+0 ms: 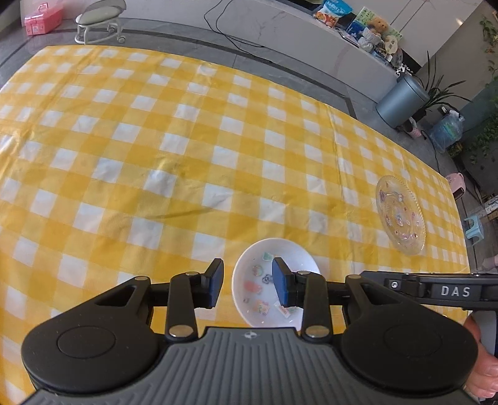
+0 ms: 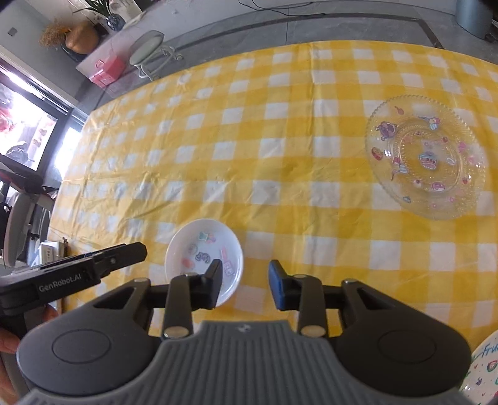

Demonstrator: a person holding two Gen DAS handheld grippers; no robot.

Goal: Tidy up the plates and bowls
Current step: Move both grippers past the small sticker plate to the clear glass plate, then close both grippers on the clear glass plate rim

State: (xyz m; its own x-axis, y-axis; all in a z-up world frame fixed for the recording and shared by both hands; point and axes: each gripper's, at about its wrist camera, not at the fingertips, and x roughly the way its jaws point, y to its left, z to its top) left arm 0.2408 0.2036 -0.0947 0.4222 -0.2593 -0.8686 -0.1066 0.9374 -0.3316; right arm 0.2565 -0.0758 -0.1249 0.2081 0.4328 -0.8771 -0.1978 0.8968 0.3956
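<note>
A small white bowl [image 1: 274, 286] with cartoon stickers inside sits on the yellow checked tablecloth near the front edge. It also shows in the right wrist view [image 2: 204, 252]. My left gripper [image 1: 247, 285] is open above it, its right pad over the bowl's inside. A clear glass plate [image 1: 401, 215] with cartoon prints lies to the right; in the right wrist view it [image 2: 426, 155] lies far right. My right gripper [image 2: 246, 285] is open and empty, hovering just right of the bowl. A white plate's edge [image 2: 482, 374] with writing shows at bottom right.
The table [image 1: 155, 140] is wide, covered in yellow and white checks. The right gripper's body [image 1: 435, 289] shows at the left view's right edge. A stool [image 1: 99, 18], pink box [image 1: 43, 18] and grey bin [image 1: 401, 99] stand on the floor beyond.
</note>
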